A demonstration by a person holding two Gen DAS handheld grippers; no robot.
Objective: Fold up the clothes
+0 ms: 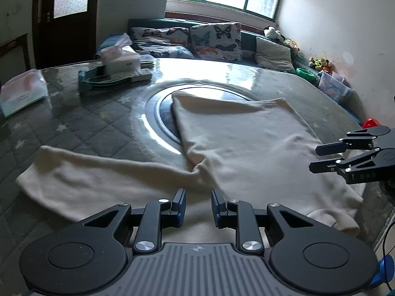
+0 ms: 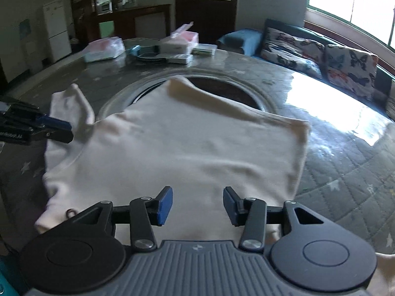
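On the quilted table (image 1: 81, 125), a cream shirt (image 1: 246, 133) lies spread, one sleeve (image 1: 81, 172) extended. Left gripper (image 1: 198, 208) and right gripper (image 2: 197, 206) hover above it, jaws parted, empty.

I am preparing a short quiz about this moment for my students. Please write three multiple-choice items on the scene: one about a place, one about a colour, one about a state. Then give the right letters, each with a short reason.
1. Where does the garment lie?
A. spread on the table, partly over its round centre plate
B. on the sofa
C. hanging from the window

2. What colour is the garment?
A. dark blue
B. cream white
C. red

3. How do the two grippers stand?
A. both shut on cloth
B. left shut, right open
C. both open, holding nothing

Answers:
1 A: the cloth lies flat on the table and covers part of the round plate.
2 B: it appears pale cream in both views.
3 C: the left gripper and the right gripper each show a clear gap between their pads, with no cloth pinched.
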